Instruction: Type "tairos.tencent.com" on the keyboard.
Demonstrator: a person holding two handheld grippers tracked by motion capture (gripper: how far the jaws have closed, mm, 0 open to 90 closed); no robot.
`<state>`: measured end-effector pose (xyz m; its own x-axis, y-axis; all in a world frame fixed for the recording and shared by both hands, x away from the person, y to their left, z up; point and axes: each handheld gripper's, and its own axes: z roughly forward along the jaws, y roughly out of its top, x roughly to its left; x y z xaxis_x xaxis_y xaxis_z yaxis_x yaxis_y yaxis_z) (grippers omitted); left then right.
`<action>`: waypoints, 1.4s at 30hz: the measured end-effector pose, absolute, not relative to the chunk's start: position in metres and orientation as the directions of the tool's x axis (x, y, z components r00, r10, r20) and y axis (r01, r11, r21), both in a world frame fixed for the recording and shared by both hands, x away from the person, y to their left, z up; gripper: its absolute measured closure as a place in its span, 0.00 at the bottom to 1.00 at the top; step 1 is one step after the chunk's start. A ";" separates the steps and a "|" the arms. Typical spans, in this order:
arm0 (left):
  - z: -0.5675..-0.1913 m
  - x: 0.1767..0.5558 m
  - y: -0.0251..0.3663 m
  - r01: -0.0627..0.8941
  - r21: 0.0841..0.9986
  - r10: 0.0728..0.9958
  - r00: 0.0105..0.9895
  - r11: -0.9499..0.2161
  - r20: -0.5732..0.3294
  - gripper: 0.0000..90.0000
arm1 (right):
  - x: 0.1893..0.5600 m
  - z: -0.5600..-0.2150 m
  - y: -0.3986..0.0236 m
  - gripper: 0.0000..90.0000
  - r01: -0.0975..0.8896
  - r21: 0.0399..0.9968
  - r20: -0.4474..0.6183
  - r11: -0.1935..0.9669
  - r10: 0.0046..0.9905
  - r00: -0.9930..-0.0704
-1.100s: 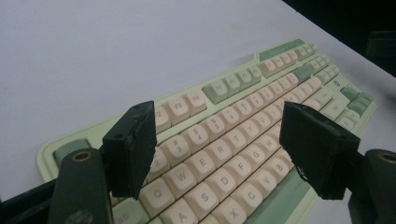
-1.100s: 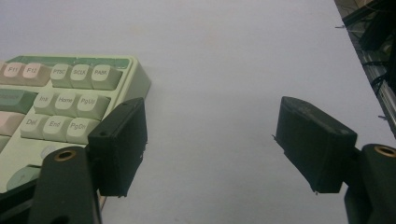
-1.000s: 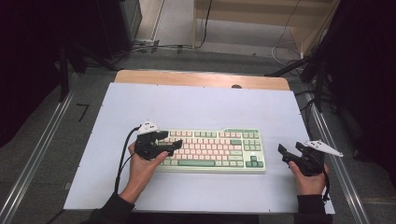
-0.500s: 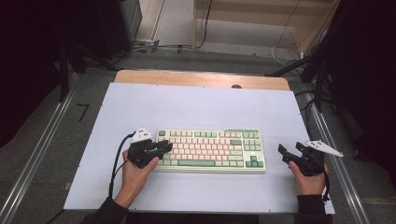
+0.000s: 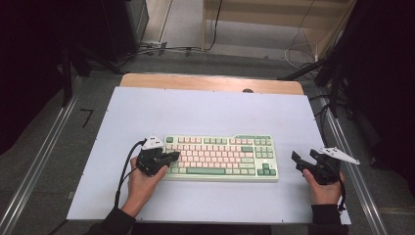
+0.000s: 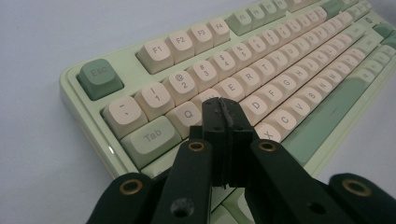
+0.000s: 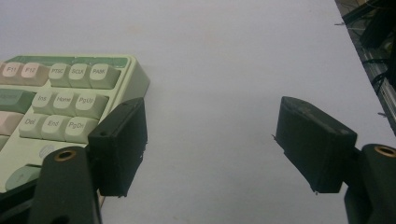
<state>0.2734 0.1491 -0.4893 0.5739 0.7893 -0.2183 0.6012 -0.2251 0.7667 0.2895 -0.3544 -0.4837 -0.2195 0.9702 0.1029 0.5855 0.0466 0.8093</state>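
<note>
High view: a pale green keyboard (image 5: 221, 157) with cream and pink keys lies flat on the white surface (image 5: 210, 112), near the middle and toward the near edge, its long side running left to right. The left hand-held gripper (image 5: 169, 157) sits at the keyboard's left end, tips over the leftmost key columns, held by the person's left hand (image 5: 142, 181); a black cable (image 5: 123, 169) loops from it toward the near edge. The right hand-held gripper (image 5: 306, 160) is held by the right hand (image 5: 323, 188) just right of the keyboard, apart from it, with a grey three-cornered plate (image 5: 337, 154) on top.

Left gripper view: the left hand-held gripper (image 6: 225, 122) has its jaws pressed together, nothing between them. The tips are over the keyboard (image 6: 243, 79) around the Q and W row; whether they touch a key I cannot tell. The Tab key (image 6: 152, 135) and Esc key (image 6: 99, 77) lie to the left of the tips.

Right gripper view: the right hand-held gripper (image 7: 210, 140) has its jaws wide apart, holding nothing, above bare white surface (image 7: 224, 56). The keyboard's right end (image 7: 70, 93), with the navigation keys, lies at the left beside the left jaw.
</note>
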 end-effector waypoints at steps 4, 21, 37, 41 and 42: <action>-0.491 0.275 0.149 0.606 0.762 0.791 0.572 -0.228 -0.218 0.99 | 0.290 -0.484 -0.354 0.26 0.587 0.808 0.103 0.048 0.970 -0.220; -0.487 0.273 0.151 0.572 0.806 0.780 0.571 -0.154 -0.256 0.59 | 0.289 -0.483 -0.354 0.26 0.580 0.813 0.106 0.046 0.968 -0.225; -0.486 0.271 0.160 0.524 0.850 0.829 0.499 -0.055 -0.254 0.32 | 0.297 -0.466 -0.303 0.82 0.529 0.840 0.160 0.123 0.875 -0.458; -0.486 0.271 0.160 0.529 0.847 0.830 0.494 -0.053 -0.257 0.32 | 0.301 -0.463 -0.279 0.97 0.520 0.836 0.165 0.177 0.822 -0.546; -0.486 0.271 0.160 0.529 0.847 0.831 0.493 -0.053 -0.257 0.32 | 0.301 -0.462 -0.272 0.97 0.515 0.835 0.163 0.192 0.808 -0.567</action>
<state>0.2713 0.1601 -0.4864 0.4935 0.8311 -0.2566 0.5293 -0.0528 0.8468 0.3015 -0.2722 -0.4618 -0.5666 0.8077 0.1630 0.5147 0.1925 0.8355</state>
